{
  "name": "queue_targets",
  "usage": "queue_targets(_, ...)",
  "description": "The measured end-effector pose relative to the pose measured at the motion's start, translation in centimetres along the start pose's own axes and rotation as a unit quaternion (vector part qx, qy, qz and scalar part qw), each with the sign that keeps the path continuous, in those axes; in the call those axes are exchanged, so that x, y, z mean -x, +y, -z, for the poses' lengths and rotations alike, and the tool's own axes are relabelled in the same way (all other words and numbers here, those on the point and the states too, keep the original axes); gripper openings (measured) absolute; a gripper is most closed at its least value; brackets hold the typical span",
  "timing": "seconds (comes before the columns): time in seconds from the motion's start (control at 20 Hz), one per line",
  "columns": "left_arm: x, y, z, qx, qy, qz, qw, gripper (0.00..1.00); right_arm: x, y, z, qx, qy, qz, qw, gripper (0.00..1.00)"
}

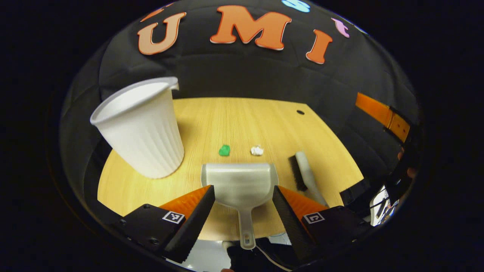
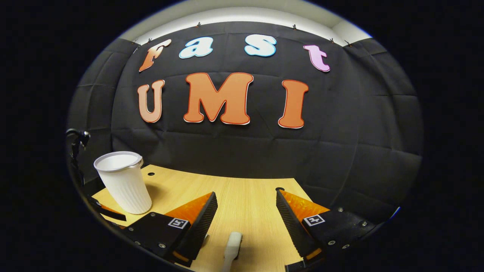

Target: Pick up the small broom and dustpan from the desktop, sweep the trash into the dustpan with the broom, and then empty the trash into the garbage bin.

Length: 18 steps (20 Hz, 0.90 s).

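both claws wide open, empty. left gripper (image 1: 242, 206) straddles grey plastic dustpan (image 1: 240, 183) on wooden desktop (image 1: 245, 121); drop lower, pinch its handle. right gripper (image 2: 245, 219) over white-handled small broom (image 2: 232, 245); centre first.

Left gripper (image 1: 242, 196): fingers spread wide, above the dustpan, gripping nothing.
Dustpan (image 1: 239, 183): grey, flat on the desk (image 1: 242, 117), handle between the fingers.
Broom (image 1: 303, 172): just right of the dustpan, bristles facing it.
Trash: green scrap (image 1: 224, 150) and white scrap (image 1: 257, 150) beyond the dustpan's mouth.
Garbage bin (image 1: 141, 126): white, ribbed, at left.
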<state>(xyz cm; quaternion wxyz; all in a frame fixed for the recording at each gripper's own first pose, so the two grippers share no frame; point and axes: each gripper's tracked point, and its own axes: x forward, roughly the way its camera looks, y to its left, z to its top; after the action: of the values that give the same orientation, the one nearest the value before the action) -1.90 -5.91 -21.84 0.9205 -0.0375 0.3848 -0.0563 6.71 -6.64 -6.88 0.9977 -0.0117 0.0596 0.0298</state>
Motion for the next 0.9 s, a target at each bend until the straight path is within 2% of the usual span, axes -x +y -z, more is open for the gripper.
queue_targets(0.15, -1.5, -0.4, 3.8, 0.049, 0.085, -0.001, 0.995, 0.99, -1.2, -1.5, 1.6, -0.015, 0.019, -0.017, 1.000, 0.94)
queue_targets(0.3, -2.3, 0.1, 5.4, 0.088, 0.126, -0.008, 0.988, 0.98, -1.8, -3.5, 3.1, -0.021, 0.037, -0.017, 0.999, 0.94)
queue_targets(0.45, -3.4, 1.0, 6.6, 0.071, 0.168, -0.034, 0.983, 0.98, -1.8, -5.4, 4.0, -0.012, 0.044, 0.001, 0.999, 0.94)
queue_targets(0.7, -6.9, 1.3, 7.3, 0.010, 0.221, -0.029, 0.975, 0.98, -1.4, -6.3, 6.4, -0.035, 0.079, 0.022, 0.996, 0.94)
queue_targets(0.9, -8.3, 1.8, 8.0, 0.027, 0.261, -0.025, 0.965, 0.99, -1.5, -6.8, 6.8, -0.040, 0.084, 0.036, 0.995, 0.95)
